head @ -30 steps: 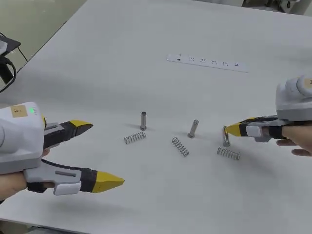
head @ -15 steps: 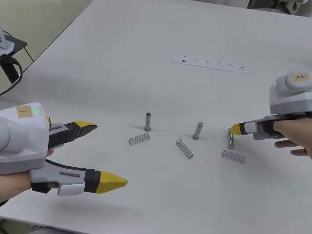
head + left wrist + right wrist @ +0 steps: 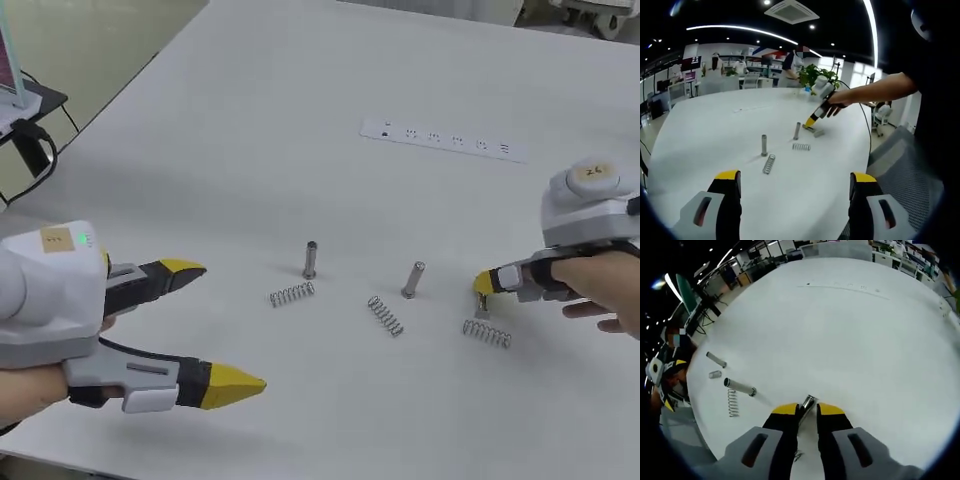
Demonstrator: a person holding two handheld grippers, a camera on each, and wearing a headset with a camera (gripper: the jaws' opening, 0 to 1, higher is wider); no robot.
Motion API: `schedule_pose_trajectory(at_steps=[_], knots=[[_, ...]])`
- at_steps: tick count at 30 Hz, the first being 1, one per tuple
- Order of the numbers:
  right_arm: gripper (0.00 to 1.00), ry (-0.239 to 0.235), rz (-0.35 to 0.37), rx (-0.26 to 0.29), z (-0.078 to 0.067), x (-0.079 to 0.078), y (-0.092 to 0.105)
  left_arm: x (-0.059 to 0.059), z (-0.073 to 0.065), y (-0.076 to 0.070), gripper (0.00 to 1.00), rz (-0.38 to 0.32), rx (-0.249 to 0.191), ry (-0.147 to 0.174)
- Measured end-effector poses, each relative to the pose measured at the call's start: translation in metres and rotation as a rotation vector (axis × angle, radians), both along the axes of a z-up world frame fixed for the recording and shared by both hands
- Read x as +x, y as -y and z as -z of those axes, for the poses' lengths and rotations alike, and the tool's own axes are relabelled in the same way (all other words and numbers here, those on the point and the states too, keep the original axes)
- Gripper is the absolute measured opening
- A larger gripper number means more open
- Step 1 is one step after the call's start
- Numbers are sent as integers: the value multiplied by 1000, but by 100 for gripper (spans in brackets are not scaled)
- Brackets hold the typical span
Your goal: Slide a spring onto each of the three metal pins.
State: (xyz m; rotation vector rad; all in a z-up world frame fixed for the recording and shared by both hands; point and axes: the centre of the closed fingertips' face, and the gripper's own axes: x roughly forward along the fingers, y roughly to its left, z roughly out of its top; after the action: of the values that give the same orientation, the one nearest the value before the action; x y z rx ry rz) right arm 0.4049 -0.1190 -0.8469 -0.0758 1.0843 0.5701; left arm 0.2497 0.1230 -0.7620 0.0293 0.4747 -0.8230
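Note:
Three metal pins stand on the white table (image 3: 250,130): a left pin (image 3: 310,259), a middle pin (image 3: 413,279) that leans, and a right pin (image 3: 481,303). One spring (image 3: 291,294) lies by the left pin, another spring (image 3: 385,315) near the middle pin, and a third spring (image 3: 487,333) beside the right pin. My right gripper (image 3: 483,284) is shut on the right pin (image 3: 807,402), which sits between its yellow tips (image 3: 808,410). My left gripper (image 3: 215,325) hovers wide open at the lower left, holding nothing (image 3: 795,176), well short of the left pin (image 3: 764,145).
A white power strip (image 3: 443,141) lies flat at the back of the table. The table's left edge drops to a green floor. Other people stand at desks far behind the table in the left gripper view.
The head camera has shifted, so everything sits a little lower and to the right. My right gripper has stayed at the right pin and turned more upright. The left gripper is still open.

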Motion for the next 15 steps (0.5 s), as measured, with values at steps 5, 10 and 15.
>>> schedule_pose_trajectory(at_steps=[5,10,15], knots=[[7,-33,37,-20,7,10,7,0,0,-1,86,2,0,-1],[5,-50,52,-11,10,13,9,0,0,-3,86,-2,-1,-1],[5,-41,48,-12,11,15,10,0,0,-4,85,-1,2,-2]])
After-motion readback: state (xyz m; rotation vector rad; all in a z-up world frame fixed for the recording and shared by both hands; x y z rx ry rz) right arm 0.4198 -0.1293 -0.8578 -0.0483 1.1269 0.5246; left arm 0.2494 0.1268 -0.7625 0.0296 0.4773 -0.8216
